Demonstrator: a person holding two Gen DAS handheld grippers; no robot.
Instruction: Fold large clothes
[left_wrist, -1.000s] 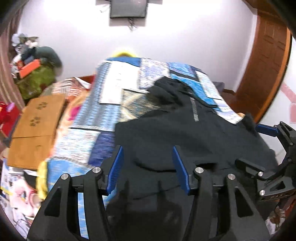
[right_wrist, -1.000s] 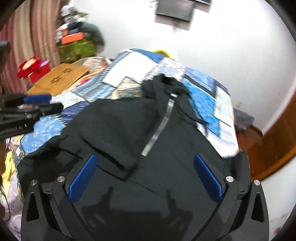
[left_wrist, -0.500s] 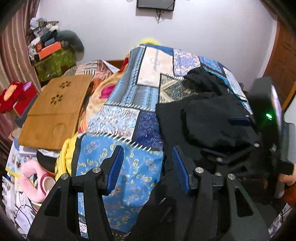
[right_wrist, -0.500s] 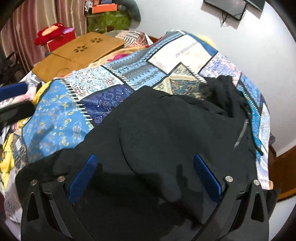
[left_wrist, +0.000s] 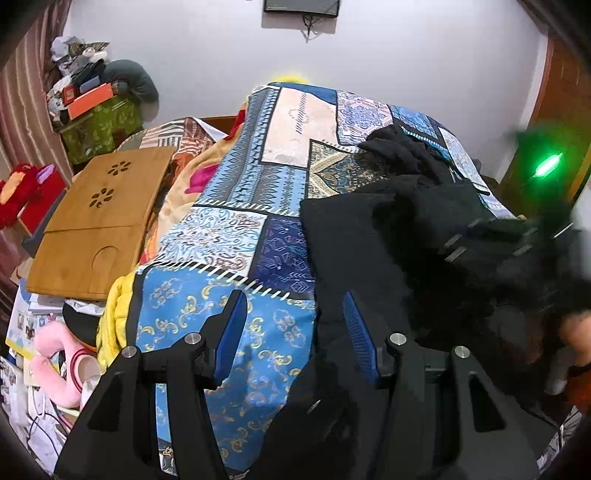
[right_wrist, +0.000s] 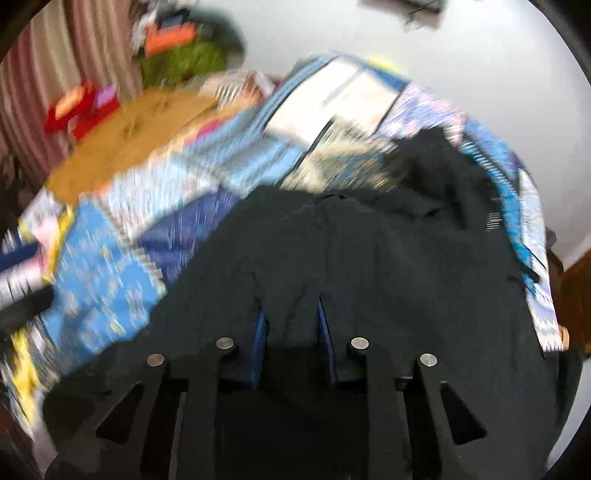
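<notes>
A large black zip jacket (left_wrist: 399, 236) lies on the right half of a bed with a blue patchwork cover (left_wrist: 236, 236). My left gripper (left_wrist: 293, 325) is open and empty above the cover, at the jacket's left edge. In the blurred right wrist view the jacket (right_wrist: 388, 251) fills the middle. My right gripper (right_wrist: 290, 325) has its blue pads narrowed onto a bunch of the jacket's near hem. The right gripper shows as a dark blur with a green light in the left wrist view (left_wrist: 532, 221).
A wooden lap table (left_wrist: 99, 221) lies left of the bed. A green box (left_wrist: 99, 125) piled with clutter stands at the back left. Pink and yellow items (left_wrist: 59, 365) lie by the bed's near left corner. A wooden door (left_wrist: 554, 122) is at the right.
My right gripper has gone from wide open to closed on the jacket's near hem and is moving fast. My left gripper stays open and has shifted slightly over the cover.
</notes>
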